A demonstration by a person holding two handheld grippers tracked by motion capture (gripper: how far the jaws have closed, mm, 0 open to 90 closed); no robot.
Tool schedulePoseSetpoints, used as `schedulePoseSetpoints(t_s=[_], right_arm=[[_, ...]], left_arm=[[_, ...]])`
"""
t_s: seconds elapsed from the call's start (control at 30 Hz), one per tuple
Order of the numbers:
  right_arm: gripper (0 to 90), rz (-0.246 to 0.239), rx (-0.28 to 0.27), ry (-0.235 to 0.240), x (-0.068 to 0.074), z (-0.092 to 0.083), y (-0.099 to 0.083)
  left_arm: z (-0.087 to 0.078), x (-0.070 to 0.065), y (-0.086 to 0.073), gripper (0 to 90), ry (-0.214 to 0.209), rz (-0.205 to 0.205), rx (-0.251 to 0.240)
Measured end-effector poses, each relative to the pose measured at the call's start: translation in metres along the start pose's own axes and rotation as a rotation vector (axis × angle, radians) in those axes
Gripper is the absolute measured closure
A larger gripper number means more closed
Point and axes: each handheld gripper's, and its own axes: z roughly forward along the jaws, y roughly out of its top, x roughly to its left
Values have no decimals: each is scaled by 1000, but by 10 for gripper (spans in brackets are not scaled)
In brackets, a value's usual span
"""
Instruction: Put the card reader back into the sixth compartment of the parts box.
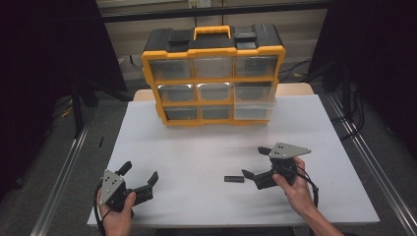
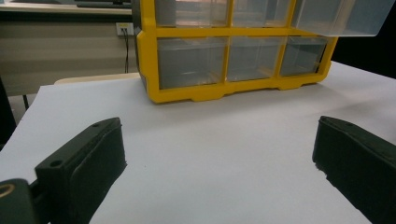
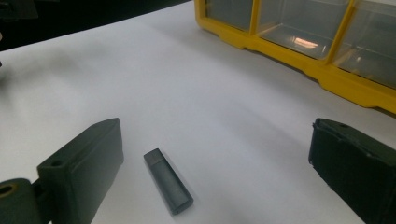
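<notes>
Yellow-and-black drawer organizer (image 1: pixel 214 73) stands upright at the far side of the white table (image 1: pixel 196 157), its clear drawers looking empty, the middle-right one (image 1: pixel 254 93) pulled out a little. Right gripper (image 1: pixel 256 164) hovers, jaws wide, a small dark USB stick (image 1: pixel 234 179) lying flat just beside them. Left gripper (image 1: pixel 140 173), jaws wide too, holds nothing near the front-left corner.

Looks like a lab/test bay: white rectangular table (image 1: pixel 206 147) set between bare metal floor rails (image 1: pixel 59 172), black curtains (image 1: pixel 44 59) on both sides, loose cables (image 1: pixel 295 66) on the floor, yellow-and-black plastic parts organizer with clear drawers (image 1: pixel 214 73).
</notes>
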Motion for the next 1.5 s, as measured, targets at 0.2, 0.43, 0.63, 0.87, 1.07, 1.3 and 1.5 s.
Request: schedulePoseSetpoints(t_s=[0.2,0.43,0.63,0.87,1.07,1.3,1.5], right_arm=[[18,-10,38,17,-1,7,5],[28,-35,143,35,-1,20,11],[28,-46,202,61,-3,29,16],[34,-49,290,109,-4,40,17],[40,-84,354,143,-1,48,19],[64,-121,453,199,4,60,28],[127,-152,548,231,8,71,28]], left_arm=[[0,0,0,24,-3,2,-1],[0,-1,0,24,-6,-3,-3],[0,0,0,24,-4,1,0],[0,-1,0,24,-2,0,-1],[0,-1,0,26,-1,5,1],[0,-1,0,27,-2,-4,-2],[-1,-1,0,28,1,0,-4]])
